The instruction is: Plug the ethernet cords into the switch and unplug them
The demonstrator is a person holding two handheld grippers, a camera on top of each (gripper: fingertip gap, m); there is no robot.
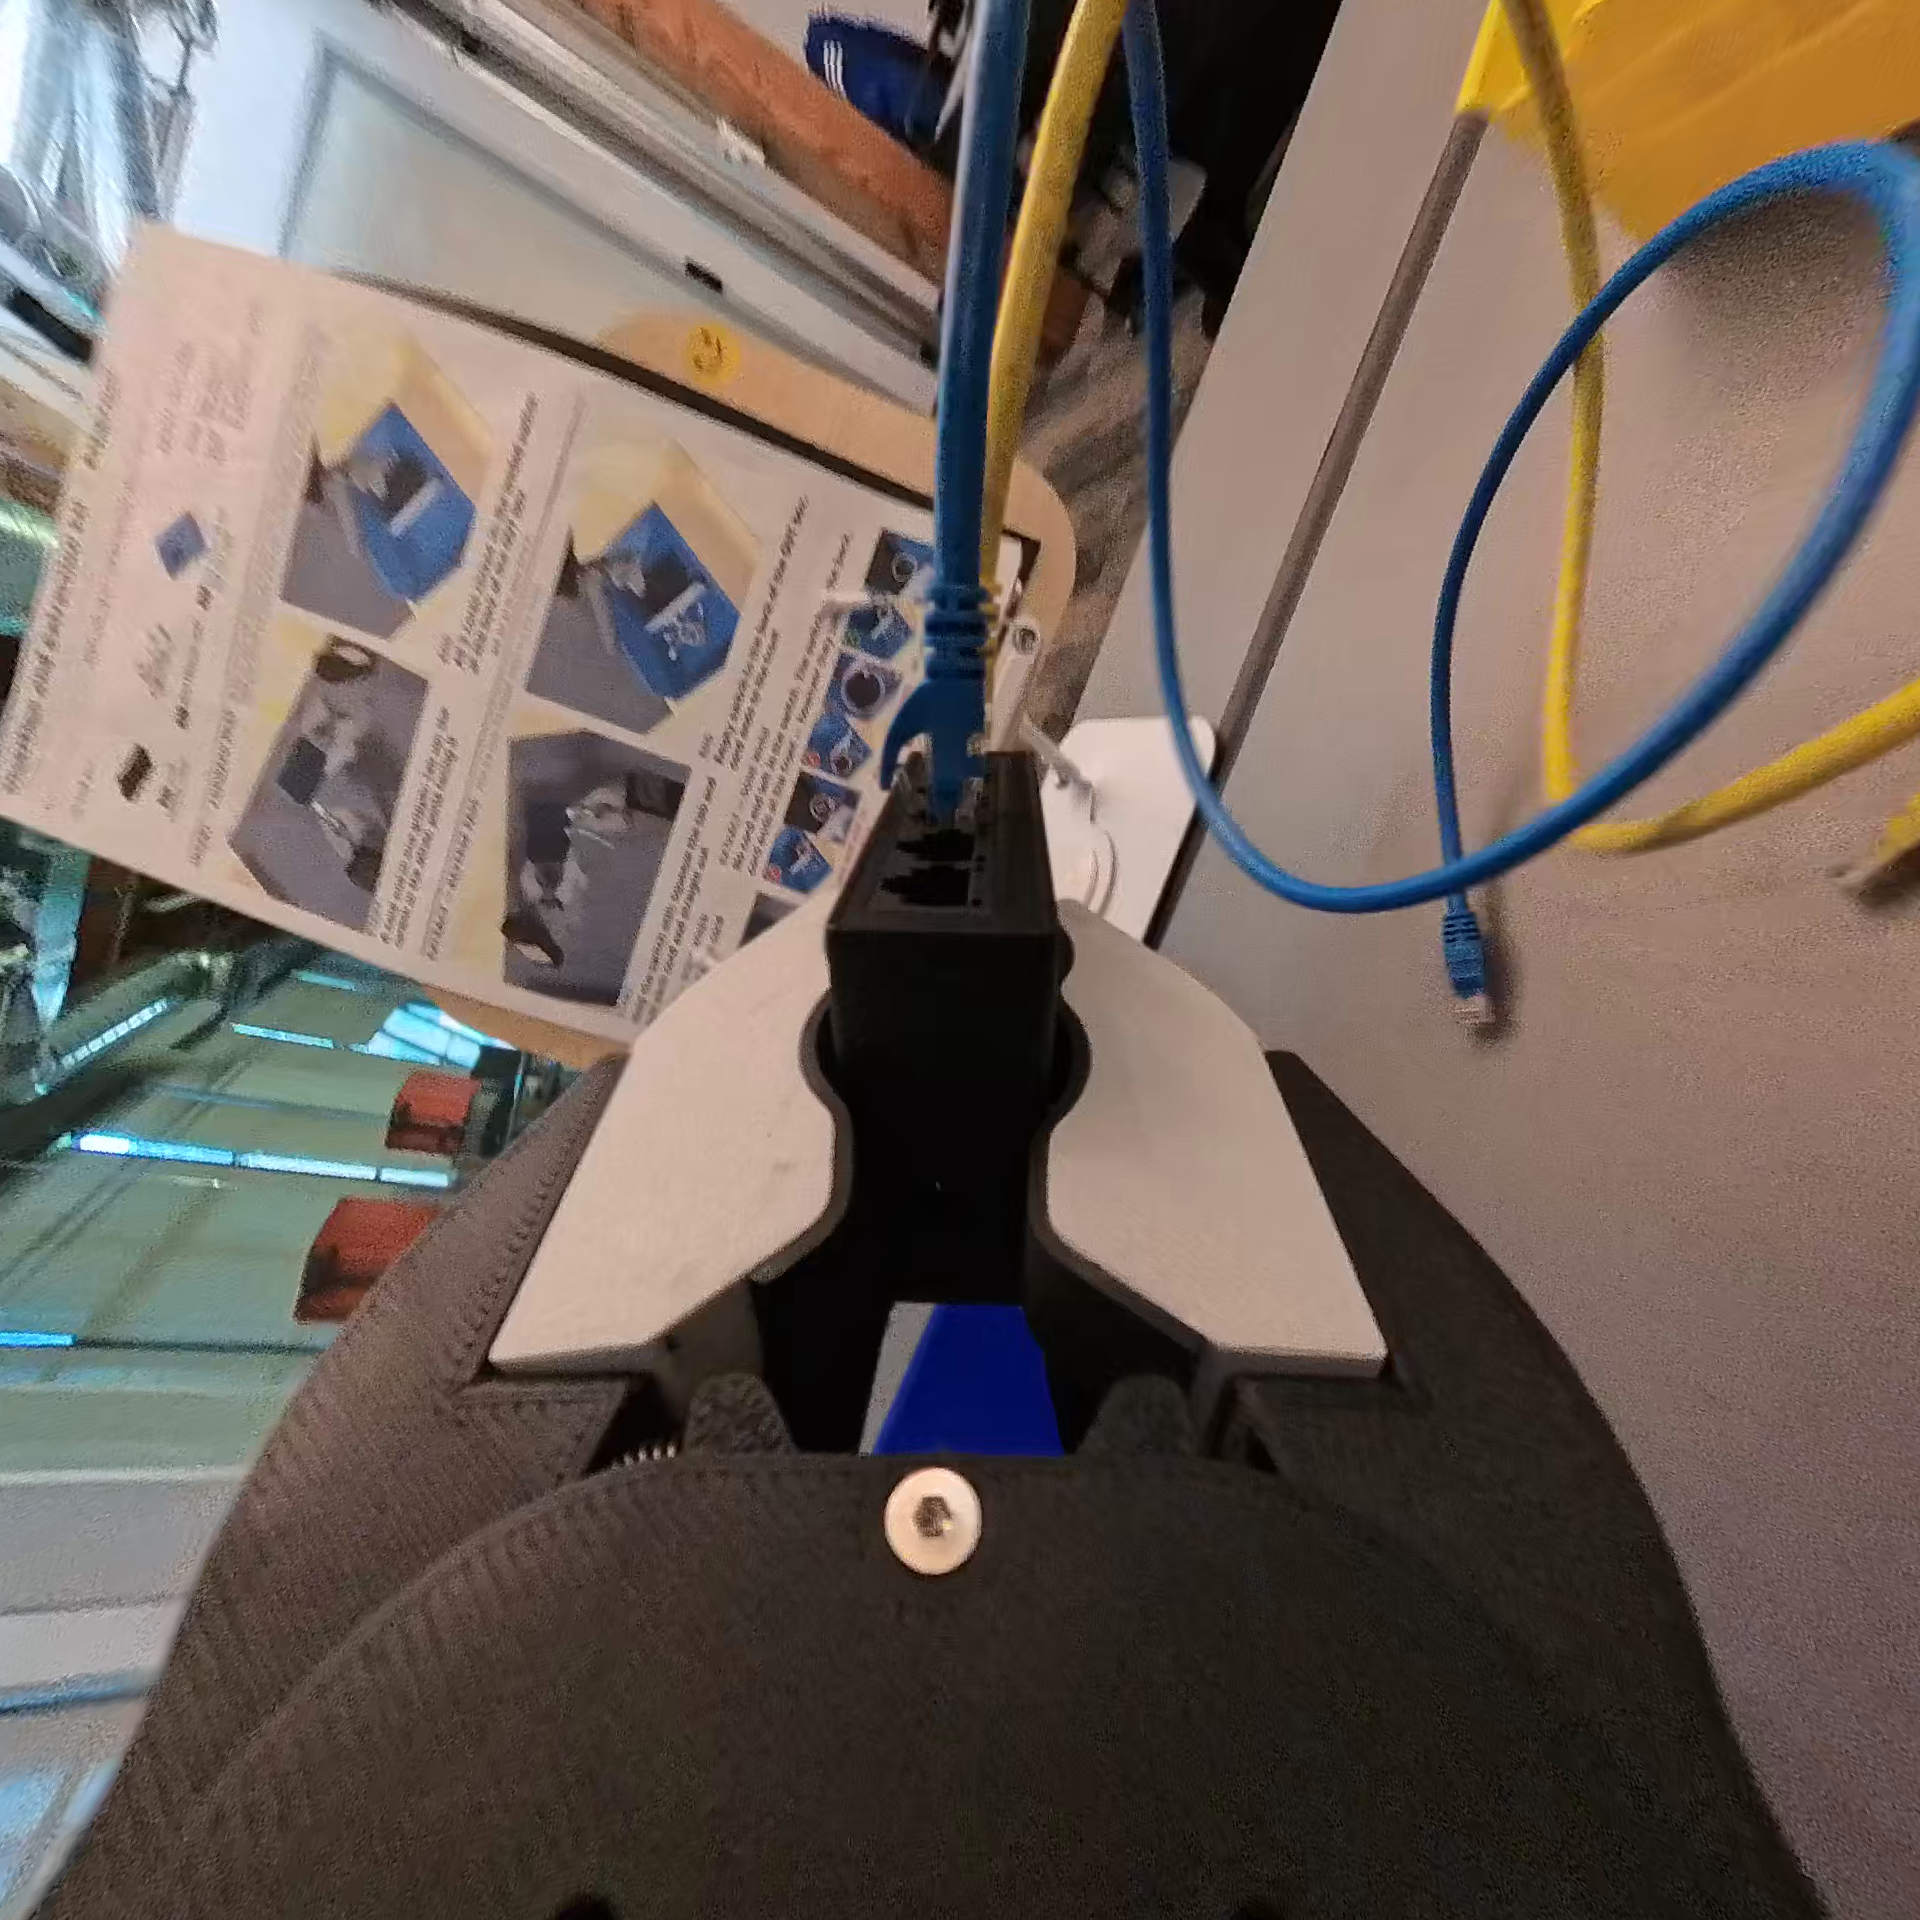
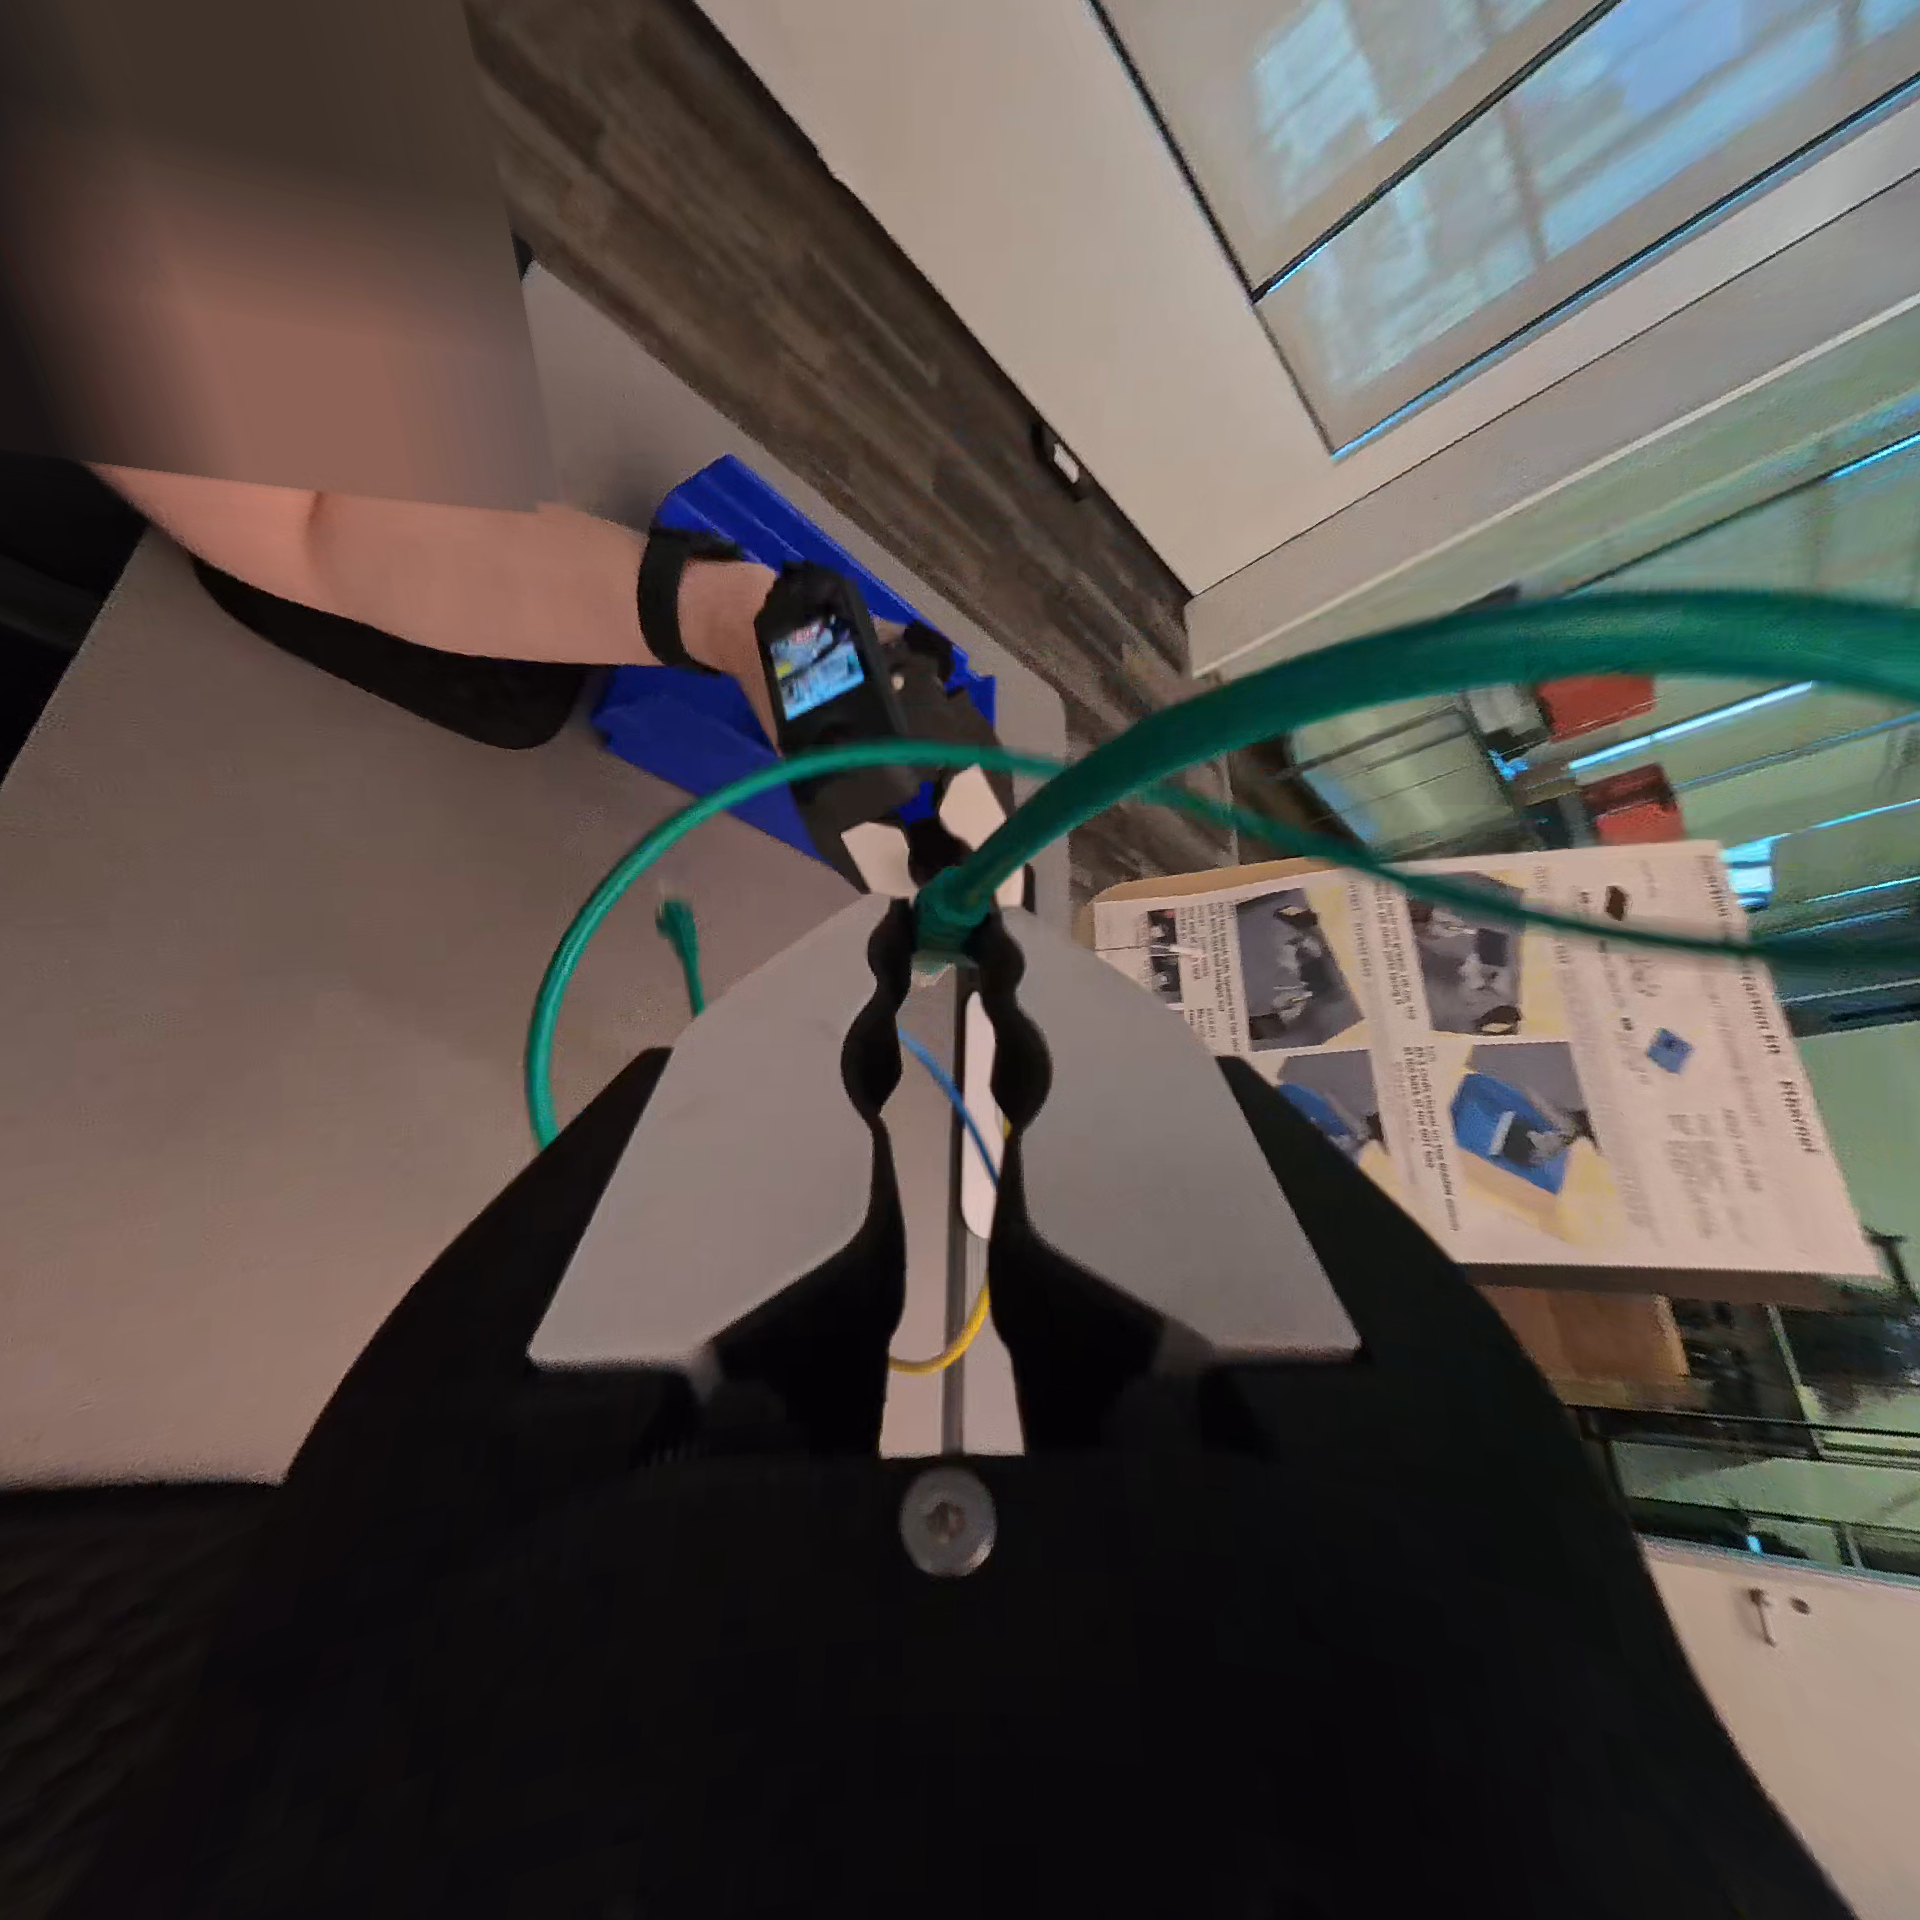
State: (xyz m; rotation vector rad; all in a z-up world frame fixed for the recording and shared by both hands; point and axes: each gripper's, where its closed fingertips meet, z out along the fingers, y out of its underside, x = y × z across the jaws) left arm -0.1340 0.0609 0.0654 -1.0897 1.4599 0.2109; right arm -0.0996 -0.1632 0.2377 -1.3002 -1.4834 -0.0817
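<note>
My left gripper (image 1: 943, 966) is shut on a black ethernet switch (image 1: 940, 935) and holds it end-on, ports facing up. A blue cord's plug (image 1: 954, 665) sits in a far port of the switch. A yellow cord (image 1: 1023, 312) runs just behind it. A second blue cord (image 1: 1558, 582) loops on the right, its free plug (image 1: 1467, 961) lying loose. My right gripper (image 2: 940, 940) is shut on a green cord (image 2: 1299, 686) just behind its plug, close to the left gripper (image 2: 914, 821) seen beyond it. The green cord's other plug (image 2: 677, 920) lies on the table.
A printed instruction sheet on a wooden board (image 1: 395, 644) stands at the left; it also shows in the right wrist view (image 2: 1507, 1060). A blue bin (image 2: 717, 717) sits behind the person's arm (image 2: 447, 582). A yellow object (image 1: 1704, 114) is at top right. The grey tabletop (image 1: 1662, 1195) lies beneath. The tips of one gripper are about 30 centimeters away from the tips of the other.
</note>
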